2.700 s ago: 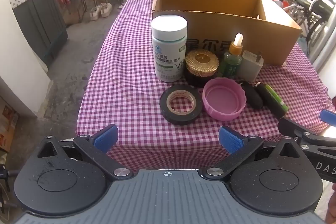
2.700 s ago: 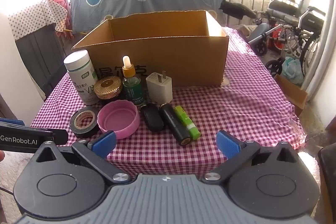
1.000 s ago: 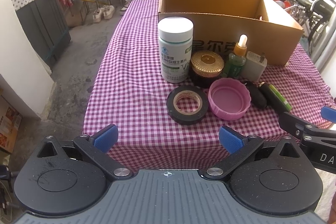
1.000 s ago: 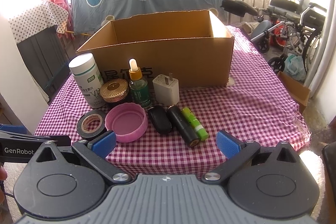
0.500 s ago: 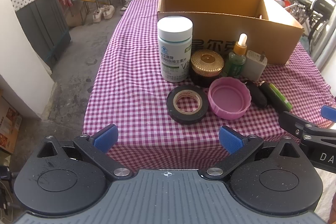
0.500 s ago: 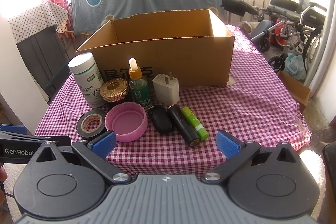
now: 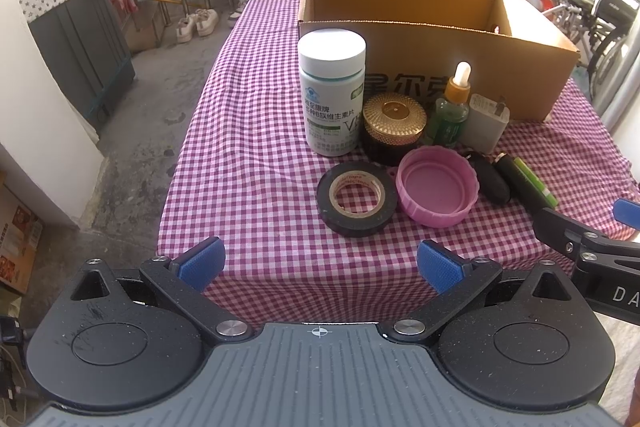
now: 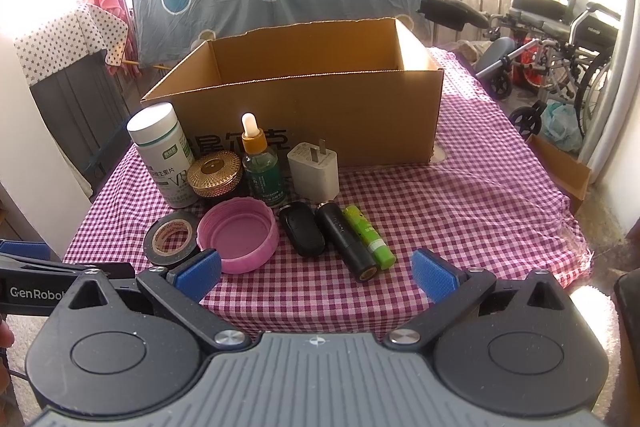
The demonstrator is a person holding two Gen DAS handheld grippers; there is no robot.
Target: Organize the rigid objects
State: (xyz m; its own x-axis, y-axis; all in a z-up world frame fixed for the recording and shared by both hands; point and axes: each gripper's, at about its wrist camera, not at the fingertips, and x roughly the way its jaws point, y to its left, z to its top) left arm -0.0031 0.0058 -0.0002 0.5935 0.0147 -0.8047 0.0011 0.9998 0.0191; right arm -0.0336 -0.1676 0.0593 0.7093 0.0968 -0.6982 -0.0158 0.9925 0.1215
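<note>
- Hovering off the near edge of the table (image 8: 480,187), both tools are empty: left gripper (image 7: 318,263) and right gripper (image 8: 316,269) each have jaws spread wide, nothing between the pads.
- Cardboard box (image 8: 320,107) stands open-topped toward the far edge; nothing visible inside from these views. Judged to be the destination.
- Objects sit in two rows between box and near edge. Back row, left to right: white pill bottle (image 7: 332,91), gold-lidded jar (image 7: 394,129), dropper bottle (image 8: 260,163), white charger plug (image 8: 314,171).
- Front row: black tape roll (image 7: 356,199), pink lid (image 7: 438,187) touching it, black fob (image 8: 302,229), black cylinder (image 8: 348,241), green tube (image 8: 370,237).
- Key relation: tape roll lies straight ahead of the left gripper, flat, hole up; left is the nearer tool.
- Cylinder and tube lie ahead of the right gripper, long axes running near-to-far, slightly angled; side-to-side jaws would suit that orientation (judgement).
</note>
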